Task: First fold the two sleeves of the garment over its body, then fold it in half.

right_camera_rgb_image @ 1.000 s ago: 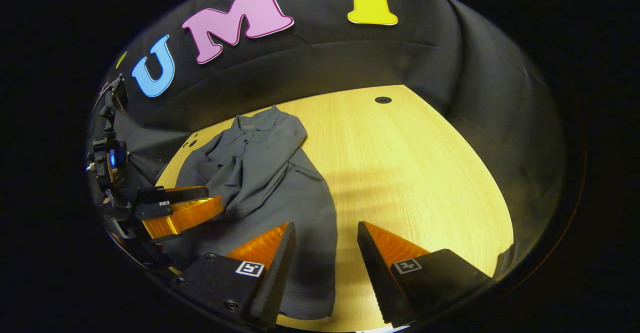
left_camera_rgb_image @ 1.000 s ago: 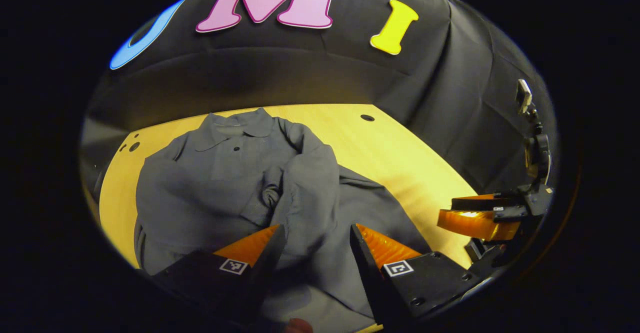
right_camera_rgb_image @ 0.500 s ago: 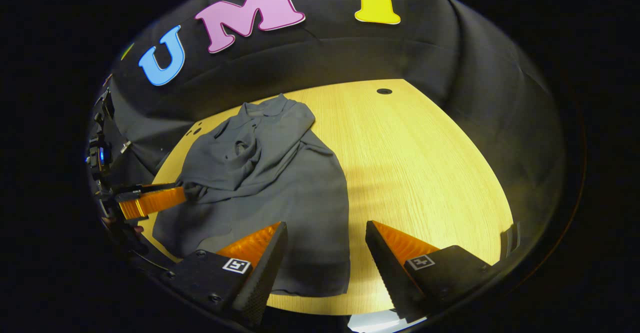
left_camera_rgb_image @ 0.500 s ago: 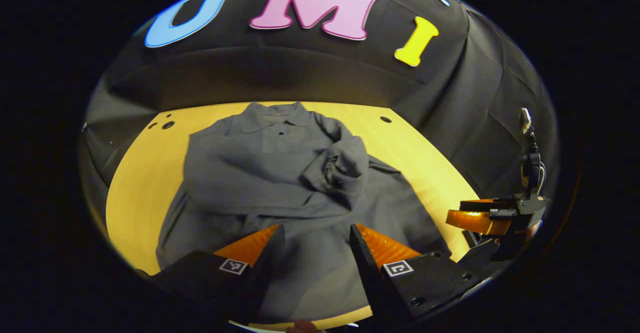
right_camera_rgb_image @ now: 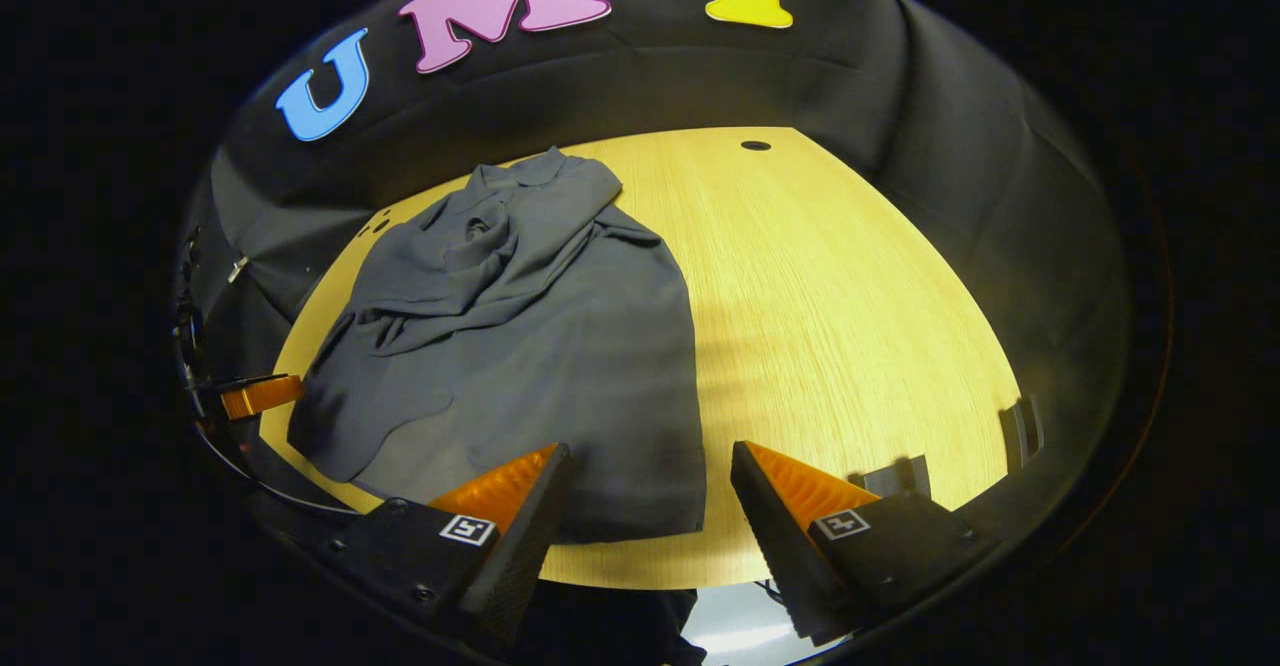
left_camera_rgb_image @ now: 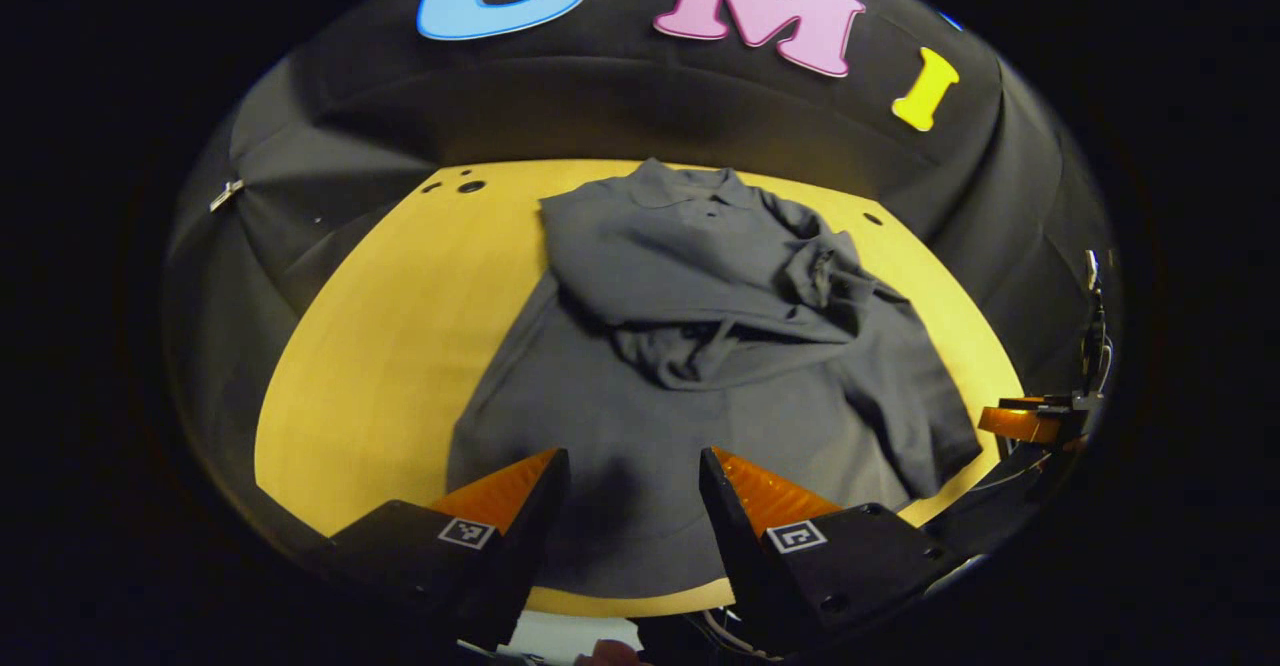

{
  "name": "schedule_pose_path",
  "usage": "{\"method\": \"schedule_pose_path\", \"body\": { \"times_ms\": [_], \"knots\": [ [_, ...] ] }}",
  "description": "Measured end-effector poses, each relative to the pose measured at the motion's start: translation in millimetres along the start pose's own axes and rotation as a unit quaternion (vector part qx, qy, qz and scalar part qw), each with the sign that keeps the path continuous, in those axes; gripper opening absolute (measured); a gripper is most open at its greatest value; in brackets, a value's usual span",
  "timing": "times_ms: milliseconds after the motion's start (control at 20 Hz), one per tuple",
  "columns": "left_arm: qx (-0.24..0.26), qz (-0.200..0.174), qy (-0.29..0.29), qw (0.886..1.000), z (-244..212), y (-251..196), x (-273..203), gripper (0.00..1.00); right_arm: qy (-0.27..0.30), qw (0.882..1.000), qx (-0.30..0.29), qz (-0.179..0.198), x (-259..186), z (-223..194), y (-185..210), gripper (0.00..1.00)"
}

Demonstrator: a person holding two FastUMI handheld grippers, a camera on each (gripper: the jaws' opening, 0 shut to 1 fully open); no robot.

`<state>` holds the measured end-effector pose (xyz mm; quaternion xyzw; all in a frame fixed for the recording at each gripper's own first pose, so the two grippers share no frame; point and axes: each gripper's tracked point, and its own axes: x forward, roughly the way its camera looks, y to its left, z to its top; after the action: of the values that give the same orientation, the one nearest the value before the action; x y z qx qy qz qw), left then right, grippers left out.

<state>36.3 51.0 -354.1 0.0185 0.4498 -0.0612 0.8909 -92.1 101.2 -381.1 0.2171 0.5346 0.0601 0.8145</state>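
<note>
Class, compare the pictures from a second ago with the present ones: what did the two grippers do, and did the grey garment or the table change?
Both grippers drew back toward the near table edge and away from the garment. The left gripper was over the folded sleeves and now sits at the hem; the right gripper backed off too. Both stayed open, holding nothing. The garment stayed on the table, sleeves still folded over its body, not yet halved.

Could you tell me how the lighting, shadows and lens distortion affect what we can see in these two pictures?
Left gripper view: the fisheye bows the yellow wooden table; a soft shadow darkens the grey collared shirt near the left gripper. Right gripper view: the tabletop is bright in the middle and dim at its edges, with a faint shadow beside the shirt; the right gripper stays sharp.
</note>
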Motion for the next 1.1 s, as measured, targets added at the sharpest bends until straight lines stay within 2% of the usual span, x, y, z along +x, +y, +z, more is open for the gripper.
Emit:
{"method": "schedule_pose_path", "body": {
  "times_ms": [150,350,550,700,750,800,900,1000,1050,1100],
  "knots": [
    [0.009,0.036,0.016,0.999,-20,39,5,0.83,0.014,1.000,-0.004,-0.013,4,-14,-2,0.99],
    [0.018,0.052,0.047,0.997,-49,61,13,0.83,0.031,0.999,-0.008,-0.023,7,-29,-3,0.99],
    [0.033,0.053,0.070,0.996,-66,66,24,0.82,0.045,0.998,-0.018,-0.030,18,-36,-5,0.99],
    [0.024,0.045,0.076,0.996,-67,68,24,0.82,0.054,0.997,-0.032,-0.039,27,-39,-7,0.99],
    [0.017,0.042,0.073,0.996,-66,69,25,0.87,0.051,0.997,-0.042,-0.037,29,-37,-5,0.99],
    [0.014,0.041,0.079,0.996,-68,67,24,0.84,0.054,0.997,-0.051,-0.034,29,-38,-4,0.99],
    [0.024,0.043,0.081,0.996,-68,65,26,0.84,0.049,0.997,-0.056,-0.031,30,-35,-1,0.99],
    [0.039,0.025,0.086,0.995,-68,59,26,0.83,0.042,0.997,-0.061,-0.022,31,-35,6,0.97],
    [0.051,0.012,0.087,0.995,-66,52,28,0.68,0.046,0.996,-0.072,-0.005,35,-36,14,0.85],
    [0.068,0.001,0.085,0.994,-62,46,32,0.53,0.044,0.996,-0.080,0.026,37,-36,27,0.59]
  ]
}}
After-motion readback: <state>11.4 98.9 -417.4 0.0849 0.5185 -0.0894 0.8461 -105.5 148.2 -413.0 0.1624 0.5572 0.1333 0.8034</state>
